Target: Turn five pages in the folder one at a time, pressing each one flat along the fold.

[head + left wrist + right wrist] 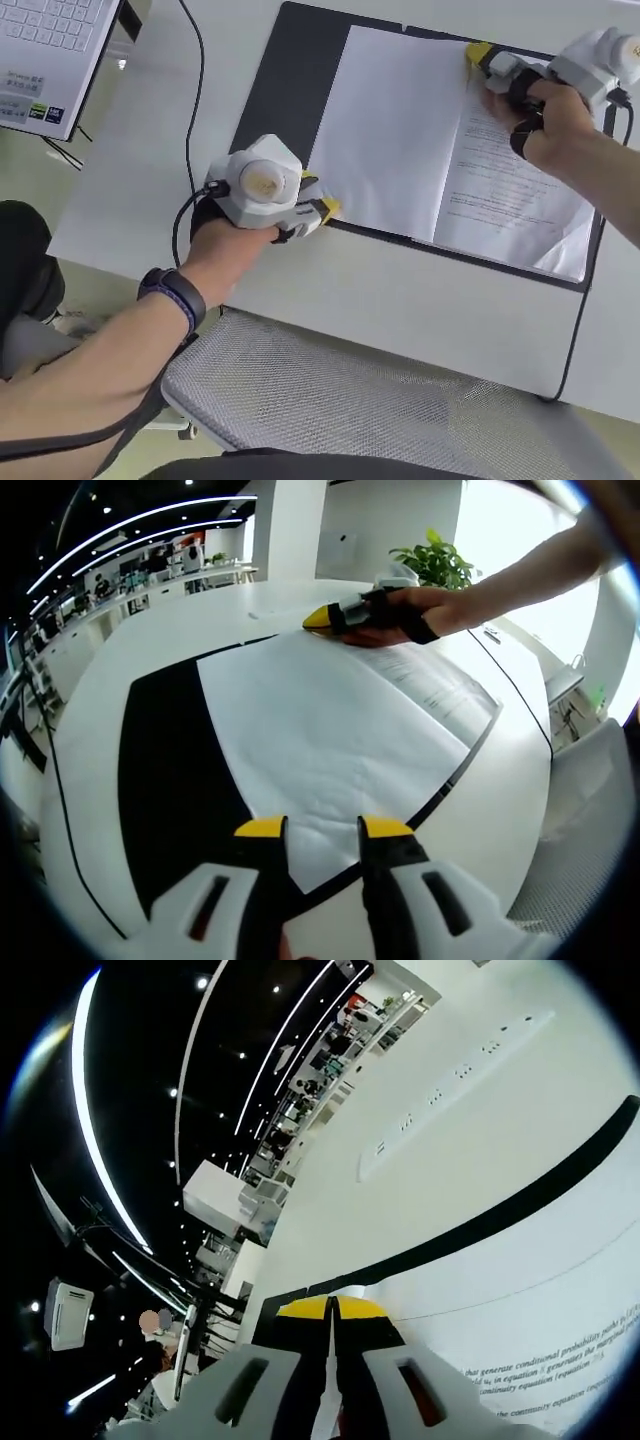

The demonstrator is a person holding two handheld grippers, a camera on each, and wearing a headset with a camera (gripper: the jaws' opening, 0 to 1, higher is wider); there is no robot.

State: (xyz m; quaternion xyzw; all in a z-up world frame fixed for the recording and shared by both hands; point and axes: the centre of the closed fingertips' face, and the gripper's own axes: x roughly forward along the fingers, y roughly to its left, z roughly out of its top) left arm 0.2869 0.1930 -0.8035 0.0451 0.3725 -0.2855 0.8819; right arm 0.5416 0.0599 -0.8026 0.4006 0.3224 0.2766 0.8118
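Nearest the person, beyond the mesh chair seat (330, 390), the left gripper (325, 210) sat at the near left corner of the blank turned page (390, 130). Its jaws stood a little apart and had hold of nothing, their yellow tips just over the page's near edge in the left gripper view (323, 828).

The folder (285, 90) lay open on the white table (160, 150), its black cover bare to the left of the blank page and a printed page (510, 190) lying to the right of the fold.

At the far end of the fold, the right gripper (478, 55) rested on the top of the printed page with its jaws brought together. No sheet was visible between them in the right gripper view (331, 1305).

This looked like the pressing step, with one page laid over. The next move probably called for drawing the closed right tips down the fold toward the near edge while the left steadied the turned page.

A laptop (50, 50) stood at the far left.
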